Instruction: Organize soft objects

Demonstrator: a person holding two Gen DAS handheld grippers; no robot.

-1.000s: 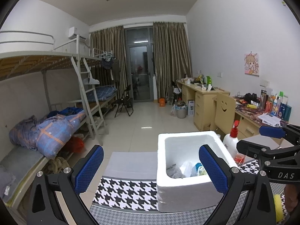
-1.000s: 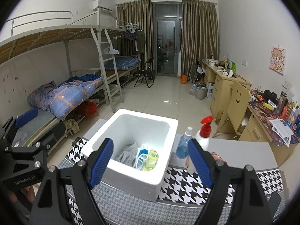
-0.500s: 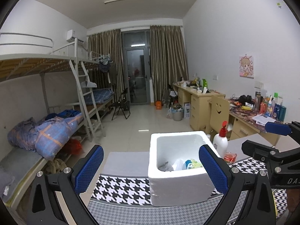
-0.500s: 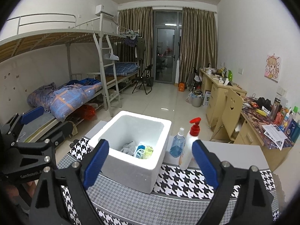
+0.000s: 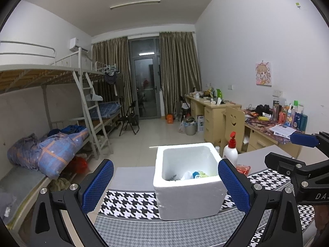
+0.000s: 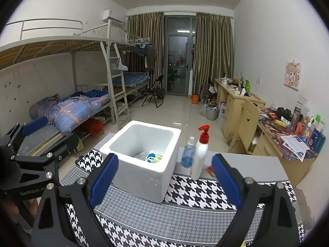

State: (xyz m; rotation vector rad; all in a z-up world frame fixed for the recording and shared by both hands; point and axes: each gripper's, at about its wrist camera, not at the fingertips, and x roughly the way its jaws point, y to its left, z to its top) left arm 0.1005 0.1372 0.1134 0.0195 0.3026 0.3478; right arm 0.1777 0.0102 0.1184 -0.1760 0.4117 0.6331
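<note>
A white foam box (image 5: 188,197) (image 6: 141,175) stands on the houndstooth cloth. Inside it lie several soft items (image 5: 192,175) (image 6: 153,157), grey, white, blue and yellow-green. My left gripper (image 5: 165,185) is open and empty, held back from the box on its near side. My right gripper (image 6: 165,177) is open and empty, also back from the box. Each gripper shows at the edge of the other's view: the right one (image 5: 302,150), the left one (image 6: 30,135).
A white pump bottle with a red top (image 6: 200,154) (image 5: 230,151), a blue spray bottle (image 6: 188,154) and a small red packet (image 5: 242,167) stand right of the box. The houndstooth cloth (image 6: 185,212) covers the table. Bunk beds stand left, desks right.
Both grippers have drawn back and up from the box; it looks smaller and farther in both views. Both stay open and empty.
</note>
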